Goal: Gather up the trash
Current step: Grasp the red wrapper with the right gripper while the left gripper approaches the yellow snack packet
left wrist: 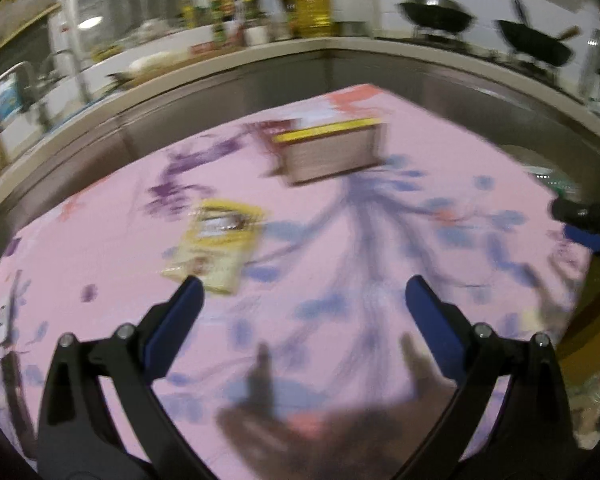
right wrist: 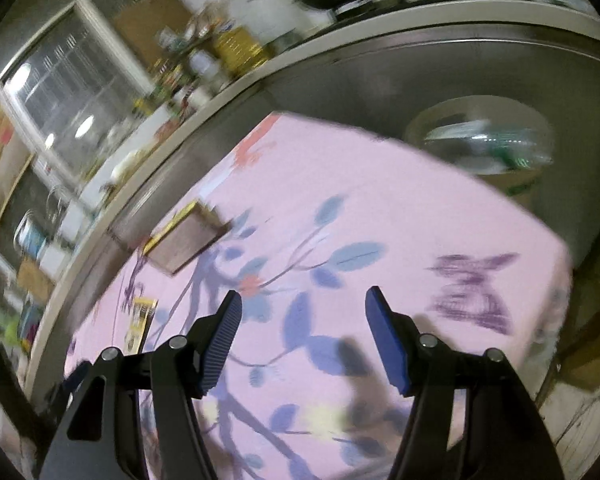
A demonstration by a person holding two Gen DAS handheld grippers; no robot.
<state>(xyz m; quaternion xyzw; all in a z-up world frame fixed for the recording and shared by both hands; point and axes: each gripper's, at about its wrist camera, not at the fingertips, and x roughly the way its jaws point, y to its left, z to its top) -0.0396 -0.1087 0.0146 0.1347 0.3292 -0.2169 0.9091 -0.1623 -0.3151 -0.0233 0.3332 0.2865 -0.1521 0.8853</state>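
Observation:
A pink cloth (left wrist: 340, 240) with blue and purple flower print covers the table. On it lies a flat yellow packet (left wrist: 216, 240), just ahead of my left gripper's left finger. A brown box with a yellow edge (left wrist: 332, 152) sits farther back on the cloth. My left gripper (left wrist: 304, 288) hangs open above the cloth with nothing between its fingers. In the right wrist view my right gripper (right wrist: 304, 300) is open and empty too; the brown box (right wrist: 184, 244) and the yellow packet (right wrist: 140, 324) lie to its left. Both views are motion-blurred.
A steel counter (left wrist: 420, 68) curves round the far side of the table, with bottles (left wrist: 308, 8) and black woks (left wrist: 436, 12) on it. A clear bin with a bag (right wrist: 488, 140) stands beyond the cloth's far right edge. The other gripper's tip (left wrist: 588, 216) shows at the right.

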